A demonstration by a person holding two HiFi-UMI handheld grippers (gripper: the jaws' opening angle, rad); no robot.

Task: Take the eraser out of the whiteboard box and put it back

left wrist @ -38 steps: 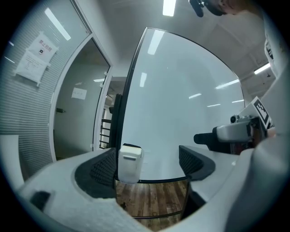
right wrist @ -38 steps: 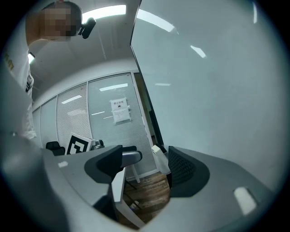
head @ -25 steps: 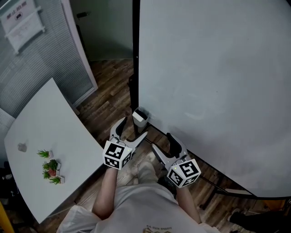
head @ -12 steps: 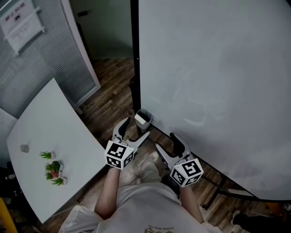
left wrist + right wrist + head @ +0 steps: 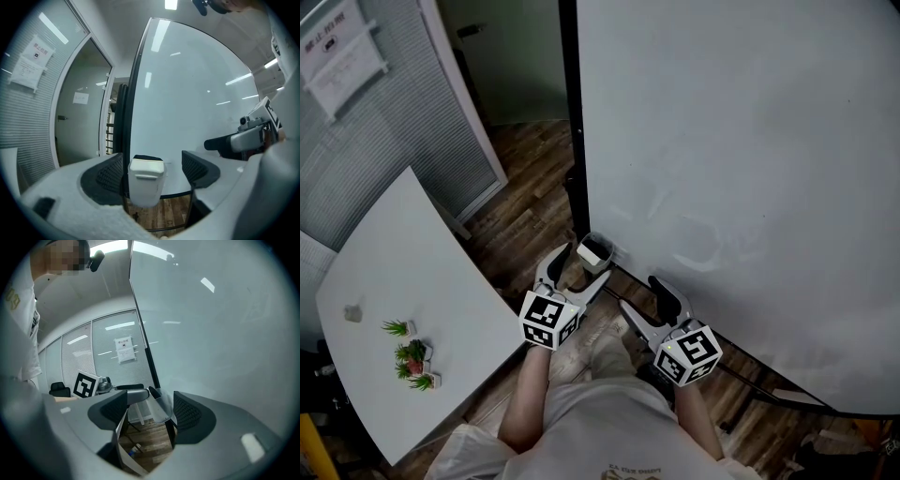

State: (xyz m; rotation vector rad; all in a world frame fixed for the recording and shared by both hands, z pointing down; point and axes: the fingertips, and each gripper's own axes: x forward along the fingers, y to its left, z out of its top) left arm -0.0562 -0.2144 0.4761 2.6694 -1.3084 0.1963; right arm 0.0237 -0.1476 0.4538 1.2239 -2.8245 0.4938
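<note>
The whiteboard box (image 5: 595, 252) is a small white open-topped holder, upright, fixed at the lower left corner of the whiteboard (image 5: 750, 169). The eraser (image 5: 146, 158) sits inside it, showing only as a dark edge above the rim.

Head view down; gripper views toward whiteboard box (image 5: 594, 251)

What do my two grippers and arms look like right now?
Left gripper and right gripper: light grey, two curved fingers with black ribbed pads, each carrying a white cube printed with black square markers. No cables show. Forearms bare below a pale T-shirt. The left's fingers are closing, the white box between them.
</note>
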